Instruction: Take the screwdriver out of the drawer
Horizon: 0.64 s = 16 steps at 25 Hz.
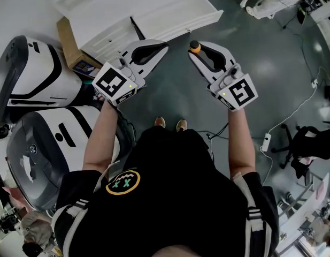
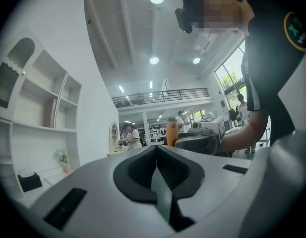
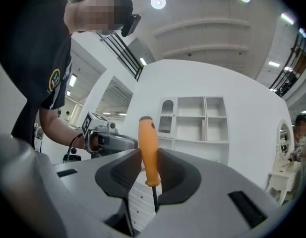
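Observation:
The screwdriver (image 1: 194, 47) has an orange handle and a thin dark shaft. My right gripper (image 1: 201, 51) is shut on it. In the right gripper view the screwdriver (image 3: 148, 150) stands upright between the pads, handle up, shaft pointing down. My left gripper (image 1: 154, 48) is held level beside the right one, with its jaws shut and nothing between them. The left gripper (image 2: 156, 155) shows its pads meeting in its own view, which also catches the screwdriver (image 2: 171, 131) off to the right. Both grippers hang over the grey floor, in front of the white drawer unit (image 1: 175, 17).
A cardboard box (image 1: 73, 46) leans by the drawer unit. Two white and black machines (image 1: 36, 76) stand at the left. A power strip (image 1: 266, 142) with cables and a black chair (image 1: 309, 143) are at the right. A white shelf unit (image 3: 197, 123) stands ahead.

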{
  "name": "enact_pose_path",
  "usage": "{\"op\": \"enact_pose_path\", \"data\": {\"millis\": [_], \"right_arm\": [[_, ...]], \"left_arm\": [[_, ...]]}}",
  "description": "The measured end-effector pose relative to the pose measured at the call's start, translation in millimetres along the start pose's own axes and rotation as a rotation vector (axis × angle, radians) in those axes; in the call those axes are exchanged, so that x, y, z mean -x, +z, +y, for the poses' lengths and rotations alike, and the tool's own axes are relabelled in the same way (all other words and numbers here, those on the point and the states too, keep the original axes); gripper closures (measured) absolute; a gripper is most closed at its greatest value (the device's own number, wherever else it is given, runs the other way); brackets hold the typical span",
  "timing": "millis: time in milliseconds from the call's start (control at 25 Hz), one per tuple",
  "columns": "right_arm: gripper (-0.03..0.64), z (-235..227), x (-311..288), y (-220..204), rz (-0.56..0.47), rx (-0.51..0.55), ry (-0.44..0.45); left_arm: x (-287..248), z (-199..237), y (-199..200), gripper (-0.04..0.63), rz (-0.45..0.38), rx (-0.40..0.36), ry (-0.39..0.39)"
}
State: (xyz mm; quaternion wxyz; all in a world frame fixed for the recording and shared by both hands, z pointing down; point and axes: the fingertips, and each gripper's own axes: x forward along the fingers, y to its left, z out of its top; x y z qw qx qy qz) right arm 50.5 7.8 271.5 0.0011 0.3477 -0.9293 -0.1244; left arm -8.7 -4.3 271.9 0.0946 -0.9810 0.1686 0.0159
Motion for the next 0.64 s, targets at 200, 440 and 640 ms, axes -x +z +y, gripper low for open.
{"op": "enact_pose_path", "data": {"millis": [200,440,640], "right_arm": [[0.492,-1.4,-0.3,0.7,-0.004,-0.001,0.000],[0.492,-1.8,0.0,0.2,-0.003,0.006,0.005],[0.492,-3.3,-0.3,0.9,-0.004,0.013,0.012]], "left_arm": [[-0.2,-0.3,0.0,0.575,-0.001,0.000,0.000],[-1.0,-0.4,-0.5,0.575,-0.002,0.000,0.005],[-3.7,0.3,-0.1,0.575,-0.004,-0.002,0.004]]}}
